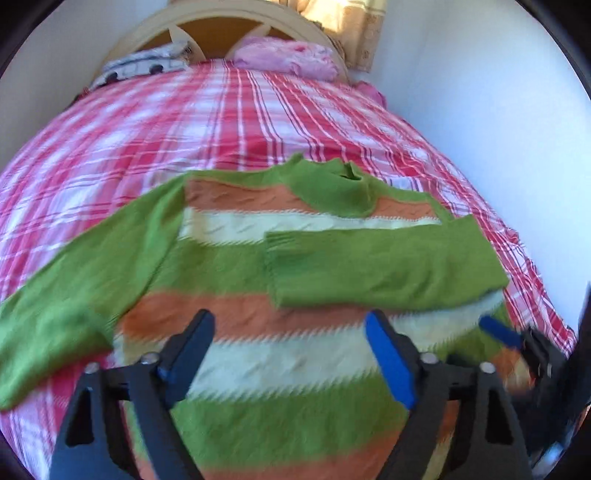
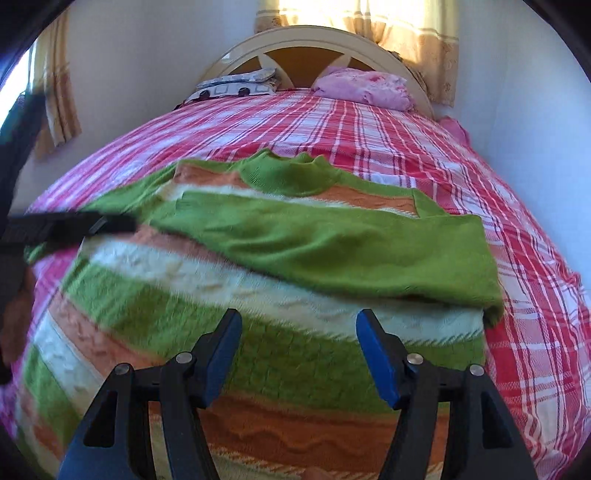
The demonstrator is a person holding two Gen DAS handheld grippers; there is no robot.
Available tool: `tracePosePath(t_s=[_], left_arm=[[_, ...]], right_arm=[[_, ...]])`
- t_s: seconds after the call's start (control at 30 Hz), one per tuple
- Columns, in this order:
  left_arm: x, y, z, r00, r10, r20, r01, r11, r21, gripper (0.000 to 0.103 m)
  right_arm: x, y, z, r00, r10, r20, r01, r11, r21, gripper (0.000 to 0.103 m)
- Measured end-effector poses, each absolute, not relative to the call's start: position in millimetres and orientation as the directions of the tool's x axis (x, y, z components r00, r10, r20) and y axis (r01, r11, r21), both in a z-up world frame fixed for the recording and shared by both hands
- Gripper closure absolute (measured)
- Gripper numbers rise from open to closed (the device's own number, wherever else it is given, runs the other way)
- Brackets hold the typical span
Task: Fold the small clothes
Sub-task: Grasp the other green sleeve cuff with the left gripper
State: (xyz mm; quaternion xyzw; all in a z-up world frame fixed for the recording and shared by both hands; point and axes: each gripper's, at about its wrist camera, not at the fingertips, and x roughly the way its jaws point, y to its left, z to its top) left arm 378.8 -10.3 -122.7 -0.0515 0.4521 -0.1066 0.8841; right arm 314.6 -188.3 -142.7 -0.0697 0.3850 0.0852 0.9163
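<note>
A small striped sweater (image 1: 280, 354) in green, orange and cream lies flat on the bed, collar (image 1: 332, 184) toward the headboard. Its right sleeve (image 1: 384, 266) is folded across the chest; its left sleeve (image 1: 74, 280) stretches out to the left. The sweater also shows in the right wrist view (image 2: 258, 302) with the folded sleeve (image 2: 332, 243). My left gripper (image 1: 290, 325) is open and empty above the sweater's middle. My right gripper (image 2: 297, 325) is open and empty above the lower body. The right gripper's blue finger (image 1: 498, 330) shows at the left view's right edge.
The bed has a red and white plaid cover (image 1: 229, 118). A pink pillow (image 2: 365, 88) and a patterned pillow (image 2: 236, 86) lie by the cream headboard (image 2: 314, 40). White walls flank the bed; yellow curtains (image 2: 413, 29) hang behind. The left gripper (image 2: 74, 225) shows dark at the right view's left edge.
</note>
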Motion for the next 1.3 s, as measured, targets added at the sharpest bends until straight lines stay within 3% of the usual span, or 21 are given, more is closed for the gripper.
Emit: tracePosePath(t_s=[0.07, 0.23, 0.27, 0.3, 0.33, 0.37, 0.43, 0.7, 1.03, 1.17, 1.23, 1.3], left_arm=[[395, -18, -132, 0.570, -0.177, -0.802, 0.119, 0.984, -0.132, 0.023], [425, -14, -152, 0.545, -0.224, -0.808, 0.057, 0.971, -0.231, 0.027], [427, -16, -151, 0.549, -0.256, -0.796, 0.076, 0.963, -0.257, 0.036], [427, -18, -151, 0.539, -0.293, -0.790, 0.101, 0.953, -0.284, 0.055], [428, -21, -150, 0.537, -0.287, -0.793, 0.104, 0.956, -0.276, 0.064], [427, -23, -148, 0.542, -0.274, -0.794, 0.109, 0.960, -0.257, 0.096], [424, -19, -141, 0.538, -0.351, -0.766, 0.155, 0.935, -0.320, 0.097], [402, 26, -93, 0.626, -0.389, -0.676, 0.137, 0.908, -0.396, 0.097], [408, 63, -121, 0.617, -0.321, -0.718, 0.053, 0.928, -0.369, 0.097], [410, 52, -146, 0.593, -0.259, -0.762, 0.035, 0.954, -0.297, 0.095], [404, 50, -151, 0.597, -0.216, -0.772, 0.029, 0.968, -0.249, 0.090], [396, 47, -148, 0.616, -0.164, -0.771, 0.023, 0.981, -0.191, 0.077]], right_arm=[[312, -186, -147, 0.691, 0.097, -0.716, -0.218, 0.973, -0.078, 0.038], [305, -188, -147, 0.703, 0.107, -0.704, -0.218, 0.973, -0.069, 0.034], [306, -189, -149, 0.700, 0.104, -0.706, -0.216, 0.974, -0.071, 0.033], [306, -188, -150, 0.698, 0.100, -0.709, -0.215, 0.974, -0.074, 0.033], [306, -187, -152, 0.698, 0.096, -0.710, -0.214, 0.974, -0.079, 0.033], [306, -186, -152, 0.700, 0.090, -0.708, -0.213, 0.973, -0.087, 0.033], [303, -183, -153, 0.707, 0.082, -0.703, -0.211, 0.972, -0.099, 0.033], [299, -183, -154, 0.713, 0.082, -0.697, -0.210, 0.972, -0.101, 0.032], [300, -184, -155, 0.705, 0.087, -0.704, -0.207, 0.975, -0.086, 0.030], [302, -189, -156, 0.694, 0.099, -0.713, -0.202, 0.978, -0.061, 0.028], [302, -190, -155, 0.688, 0.108, -0.718, -0.200, 0.979, -0.046, 0.028], [302, -196, -149, 0.680, 0.145, -0.718, -0.210, 0.978, -0.002, 0.028]])
